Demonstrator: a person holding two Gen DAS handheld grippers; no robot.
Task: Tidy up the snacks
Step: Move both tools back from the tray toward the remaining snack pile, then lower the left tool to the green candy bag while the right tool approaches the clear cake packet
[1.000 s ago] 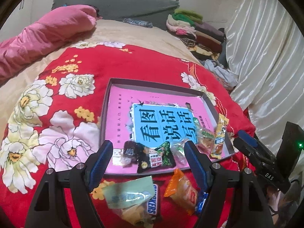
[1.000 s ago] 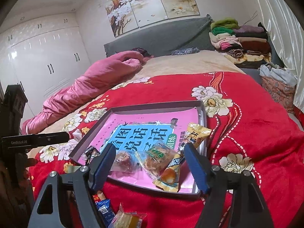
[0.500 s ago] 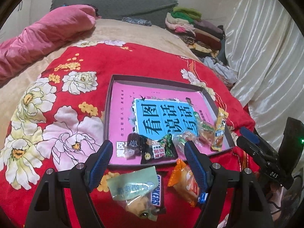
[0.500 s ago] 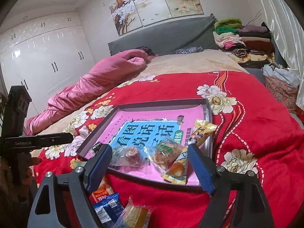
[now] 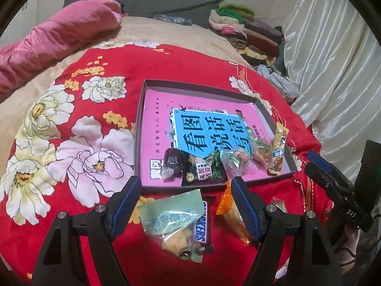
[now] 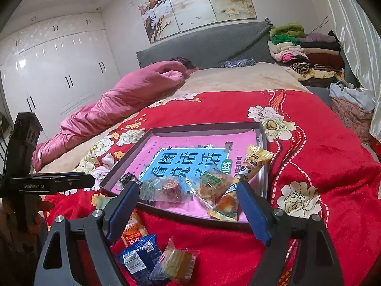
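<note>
We see a shallow grey cardboard box lid with a pink and blue printed bottom (image 5: pixel 140 128) lying on the red floral blanket (image 5: pixel 78 109) of the bed, with several wrapped snacks along its near edge. Only the left wrist view gives us the dark twist-wrapped candy (image 5: pixel 172 162) and the black and green packet (image 5: pixel 204 170) at the lid's near left, plus the pale green pouch (image 5: pixel 171 212) lying over a Snickers bar (image 5: pixel 202 221) and the orange packet (image 5: pixel 228 205) on the blanket just outside the lid. Only the right wrist view shows the blue packet (image 6: pixel 139 255) and the clear-wrapped yellow cake (image 6: pixel 177 261) on the blanket, and the white wardrobe (image 6: pixel 59 78). Both show the long yellow packet (image 6: pixel 250 166) at the lid's right side. Our left gripper (image 5: pixel 184 191) stands open and empty. The right gripper (image 6: pixel 188 193) has just been opening, nothing between its jaws.
</note>
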